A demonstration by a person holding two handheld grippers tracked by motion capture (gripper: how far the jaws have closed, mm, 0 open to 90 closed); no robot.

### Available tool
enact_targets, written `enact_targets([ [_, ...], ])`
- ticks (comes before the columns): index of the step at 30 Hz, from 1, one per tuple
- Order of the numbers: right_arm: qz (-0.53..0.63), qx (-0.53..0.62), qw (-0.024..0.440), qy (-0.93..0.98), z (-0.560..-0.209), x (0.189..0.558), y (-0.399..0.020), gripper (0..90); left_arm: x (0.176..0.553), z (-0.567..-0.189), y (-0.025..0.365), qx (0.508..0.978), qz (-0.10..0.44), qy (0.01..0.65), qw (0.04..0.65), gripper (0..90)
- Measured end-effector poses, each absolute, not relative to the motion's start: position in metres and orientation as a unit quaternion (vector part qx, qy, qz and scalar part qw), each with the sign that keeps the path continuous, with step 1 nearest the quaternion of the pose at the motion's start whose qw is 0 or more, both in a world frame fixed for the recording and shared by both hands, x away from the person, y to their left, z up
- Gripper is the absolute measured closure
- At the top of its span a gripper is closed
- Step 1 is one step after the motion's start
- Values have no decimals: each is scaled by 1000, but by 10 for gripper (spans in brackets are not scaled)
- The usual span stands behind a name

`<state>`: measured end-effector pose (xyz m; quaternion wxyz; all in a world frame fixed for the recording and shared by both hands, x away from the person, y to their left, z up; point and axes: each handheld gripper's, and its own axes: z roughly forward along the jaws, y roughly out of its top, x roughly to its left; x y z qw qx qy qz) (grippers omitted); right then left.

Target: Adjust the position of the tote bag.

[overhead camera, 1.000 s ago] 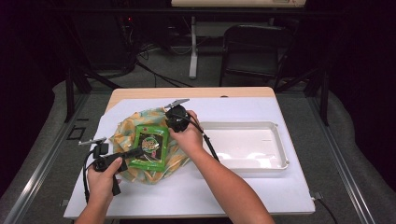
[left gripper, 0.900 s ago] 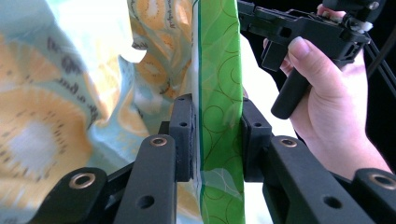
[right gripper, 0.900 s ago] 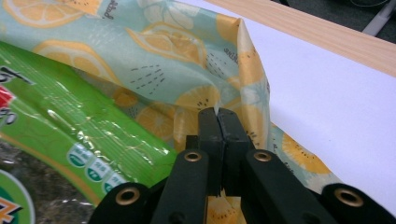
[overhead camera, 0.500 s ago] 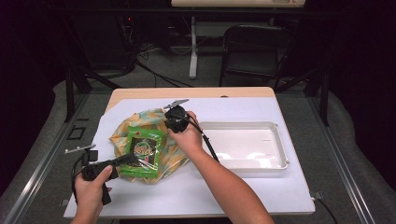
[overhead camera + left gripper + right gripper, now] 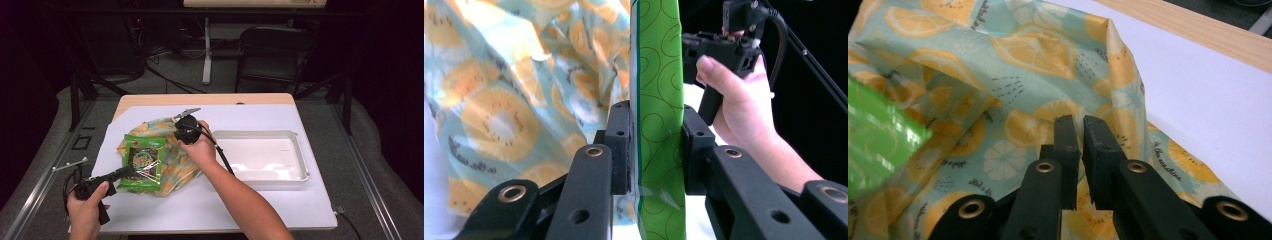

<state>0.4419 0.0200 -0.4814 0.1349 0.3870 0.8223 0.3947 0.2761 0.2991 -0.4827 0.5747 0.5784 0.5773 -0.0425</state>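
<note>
A green snack packet (image 5: 142,162) hangs partly over a citrus-print fabric bag (image 5: 177,165) on the white sheet. My left gripper (image 5: 127,172) is shut on the packet's near edge; in the left gripper view its pads (image 5: 621,145) press both sides of the green packet (image 5: 658,100), with the bag (image 5: 499,110) behind. My right gripper (image 5: 187,131) rests at the bag's far side. Its jaws have just been opening: my right gripper (image 5: 1082,125) shows a narrow gap, the bag's fabric (image 5: 1023,50) lying just beyond the tips, nothing pinched. The packet's corner (image 5: 878,145) shows at left.
A shallow white tray (image 5: 295,175) sits to the right of the bag on the white sheet (image 5: 280,200). The wooden table edge (image 5: 200,99) runs along the back. A dark chair (image 5: 272,55) and stand legs are beyond the table.
My left hand has drawn the green packet toward the near left, away from the bag's middle. The right hand has stayed put at the bag.
</note>
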Motion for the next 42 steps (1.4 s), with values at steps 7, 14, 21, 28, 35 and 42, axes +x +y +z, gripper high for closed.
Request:
enact_targets([
  [7, 397, 379, 127, 826, -479, 436, 19, 782, 275, -471, 297, 582, -31, 564, 585, 721],
  [14, 404, 366, 111, 831, -470, 425, 18, 704, 279, -460, 290, 585, -16, 555, 591, 721],
  [21, 434, 348, 109, 824, -455, 409, 3, 625, 284, -445, 285, 589, 0, 543, 599, 721],
  [28, 456, 350, 119, 809, -444, 398, -32, 599, 299, -431, 273, 607, 8, 529, 593, 721],
  [35, 478, 358, 118, 793, -441, 383, -67, 592, 320, -423, 245, 631, 20, 509, 585, 721],
  [42, 502, 373, 130, 770, -440, 372, -97, 568, 340, -423, 212, 646, 9, 485, 590, 721],
])
